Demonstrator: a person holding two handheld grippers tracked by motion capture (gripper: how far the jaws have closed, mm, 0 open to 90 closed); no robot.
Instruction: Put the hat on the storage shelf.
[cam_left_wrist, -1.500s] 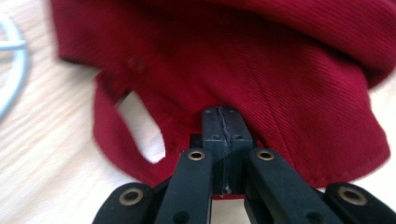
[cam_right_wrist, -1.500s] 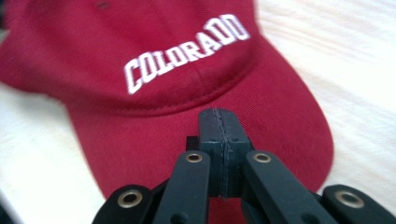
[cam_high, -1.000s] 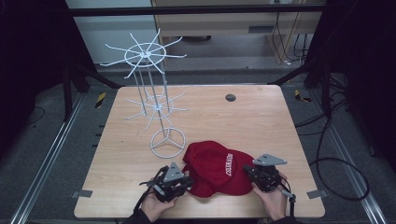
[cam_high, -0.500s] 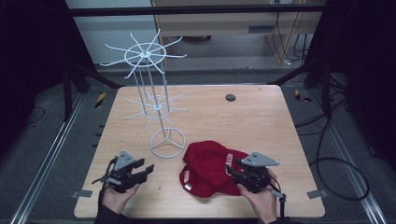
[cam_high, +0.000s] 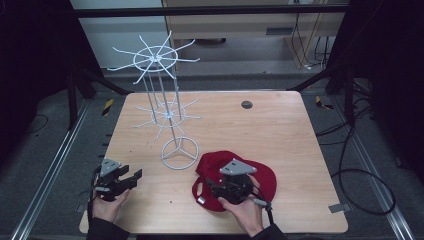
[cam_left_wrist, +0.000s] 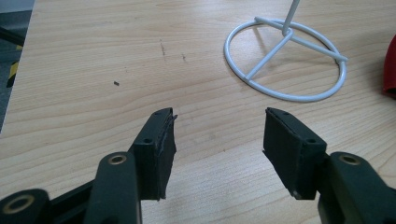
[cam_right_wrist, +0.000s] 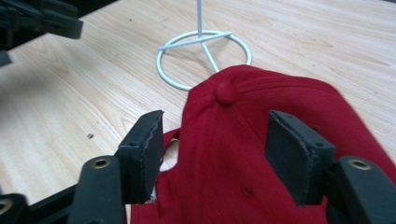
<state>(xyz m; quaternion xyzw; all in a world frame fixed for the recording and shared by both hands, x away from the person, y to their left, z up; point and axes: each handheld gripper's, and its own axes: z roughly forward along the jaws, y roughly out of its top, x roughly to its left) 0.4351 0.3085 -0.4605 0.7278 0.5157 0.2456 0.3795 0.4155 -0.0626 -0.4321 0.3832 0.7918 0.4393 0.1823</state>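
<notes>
A red cap (cam_high: 263, 176) lies on the wooden table (cam_high: 280, 135) near the front edge. My right gripper (cam_high: 214, 188) hovers over its left part. In the right gripper view the cap's crown (cam_right_wrist: 233, 116), with its top button, sits between the two wide-apart jaws, so my right gripper (cam_right_wrist: 215, 140) is open. My left gripper (cam_high: 133, 176) is open over bare wood at the front left, apart from the cap. In the left gripper view nothing lies between the jaws of my left gripper (cam_left_wrist: 217, 135), and the cap's red edge (cam_left_wrist: 390, 70) shows at the far right.
A white wire hat stand (cam_high: 161, 95) with two spoked tiers rises left of centre. Its ring base (cam_high: 179, 155) stands just left of the cap, shown as the ring base (cam_left_wrist: 286, 65) and the ring base (cam_right_wrist: 203, 56). A small dark disc (cam_high: 246, 104) lies at the back.
My left gripper has left the cap and moved out to the front left. My right gripper has shifted left over the cap, which now lies bunched closer to the stand's base.
</notes>
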